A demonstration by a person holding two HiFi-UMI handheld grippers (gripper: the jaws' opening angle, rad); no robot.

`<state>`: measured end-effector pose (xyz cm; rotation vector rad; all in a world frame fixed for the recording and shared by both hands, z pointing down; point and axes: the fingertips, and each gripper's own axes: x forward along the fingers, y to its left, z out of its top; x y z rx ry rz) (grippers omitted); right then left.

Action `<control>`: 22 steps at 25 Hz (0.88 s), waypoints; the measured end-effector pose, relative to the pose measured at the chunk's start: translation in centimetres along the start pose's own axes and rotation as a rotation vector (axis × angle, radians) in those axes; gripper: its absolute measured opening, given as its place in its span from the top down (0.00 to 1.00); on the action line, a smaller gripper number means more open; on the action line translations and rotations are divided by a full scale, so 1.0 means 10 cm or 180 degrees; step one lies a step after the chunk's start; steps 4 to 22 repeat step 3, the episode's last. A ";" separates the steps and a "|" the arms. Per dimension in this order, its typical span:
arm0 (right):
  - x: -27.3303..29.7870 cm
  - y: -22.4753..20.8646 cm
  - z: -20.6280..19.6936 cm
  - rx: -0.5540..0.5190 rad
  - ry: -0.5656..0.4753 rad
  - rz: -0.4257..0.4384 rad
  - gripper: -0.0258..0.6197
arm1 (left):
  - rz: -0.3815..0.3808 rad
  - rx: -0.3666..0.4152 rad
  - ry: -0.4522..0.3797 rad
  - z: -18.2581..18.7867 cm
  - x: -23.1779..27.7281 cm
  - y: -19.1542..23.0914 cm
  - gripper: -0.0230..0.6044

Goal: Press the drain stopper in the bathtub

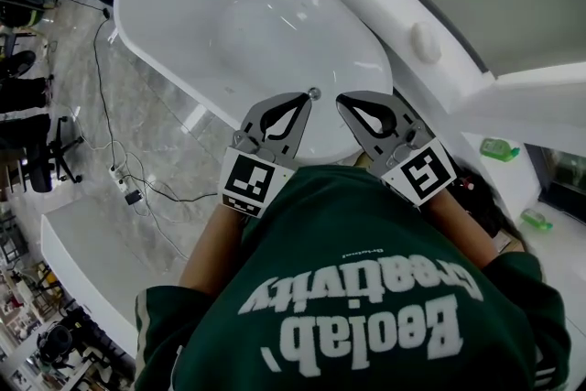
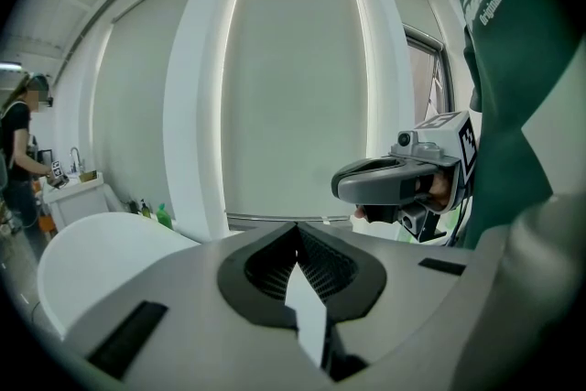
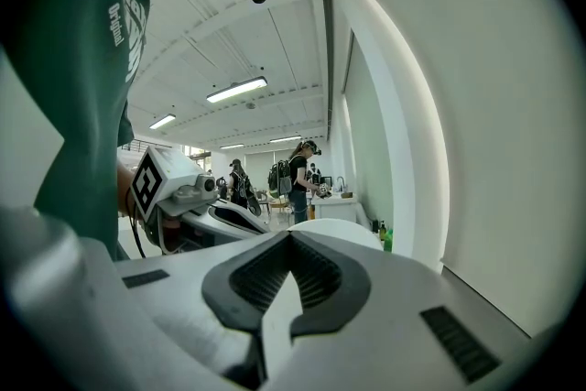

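Note:
The white oval bathtub (image 1: 183, 5) lies ahead of me in the head view. Its small metal drain stopper (image 1: 314, 92) sits on the tub floor near the closest end. My left gripper (image 1: 302, 99) is shut and empty, its tip just left of the stopper in the picture. My right gripper (image 1: 342, 103) is also shut and empty, just right of the stopper. Both are held above the tub's near rim, apart from the stopper. The left gripper (image 2: 296, 231) view shows closed jaws, the right gripper (image 2: 403, 183) beside them and the tub rim (image 2: 92, 252). The right gripper (image 3: 291, 240) view shows closed jaws and the left gripper (image 3: 183, 197).
A white ledge (image 1: 458, 69) with a round knob (image 1: 426, 41) runs along the tub's right side. Green bottles (image 1: 499, 148) stand on a shelf at the right. Cables and a power strip (image 1: 133, 195) lie on the floor to the left. People stand at the room's far end (image 3: 298, 179).

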<state>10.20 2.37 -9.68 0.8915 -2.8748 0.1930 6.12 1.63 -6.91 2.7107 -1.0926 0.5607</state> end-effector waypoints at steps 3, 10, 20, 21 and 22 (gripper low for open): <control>0.00 -0.03 -0.03 -0.0018 0.0017 -0.0037 0.94 | -0.0010 0.0012 0.0002 -0.01 0.02 0.01 0.95; 0.00 -0.03 -0.03 -0.0018 0.0017 -0.0037 0.94 | -0.0010 0.0012 0.0002 -0.01 0.02 0.01 0.95; 0.00 -0.03 -0.03 -0.0018 0.0017 -0.0037 0.94 | -0.0010 0.0012 0.0002 -0.01 0.02 0.01 0.95; 0.00 -0.03 -0.03 -0.0018 0.0017 -0.0037 0.94 | -0.0010 0.0012 0.0002 -0.01 0.02 0.01 0.95; 0.00 -0.03 -0.03 -0.0018 0.0017 -0.0037 0.94 | -0.0010 0.0012 0.0002 -0.01 0.02 0.01 0.95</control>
